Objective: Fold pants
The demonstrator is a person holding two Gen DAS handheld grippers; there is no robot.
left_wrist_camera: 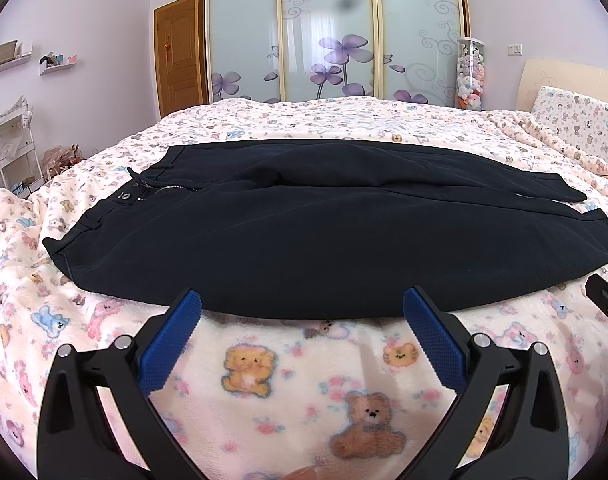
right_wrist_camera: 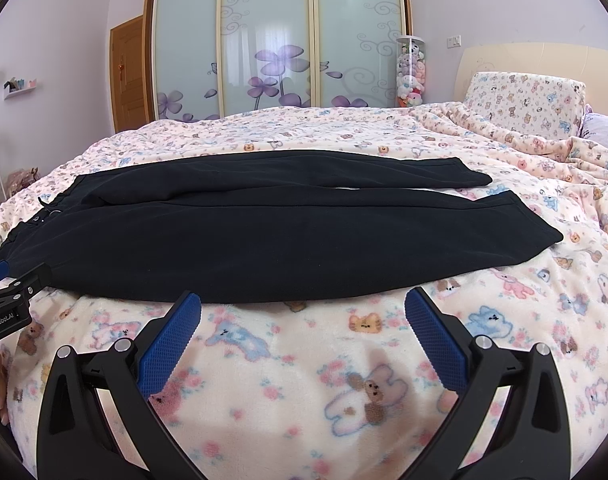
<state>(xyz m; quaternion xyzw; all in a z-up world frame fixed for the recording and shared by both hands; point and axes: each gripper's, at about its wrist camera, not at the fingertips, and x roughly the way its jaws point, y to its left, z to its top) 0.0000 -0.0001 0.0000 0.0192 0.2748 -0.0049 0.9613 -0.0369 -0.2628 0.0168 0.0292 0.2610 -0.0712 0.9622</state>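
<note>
One pair of dark pants [left_wrist_camera: 324, 240] lies flat across the bed [left_wrist_camera: 295, 380], waistband at the left, two legs reaching right. The left gripper [left_wrist_camera: 301, 306] hovers near the pants' near edge toward the waist, fingers [left_wrist_camera: 171, 344] spread apart, holding nothing. The right gripper [right_wrist_camera: 302, 306] sits further right along that edge, its two fingers likewise apart and empty.
</note>
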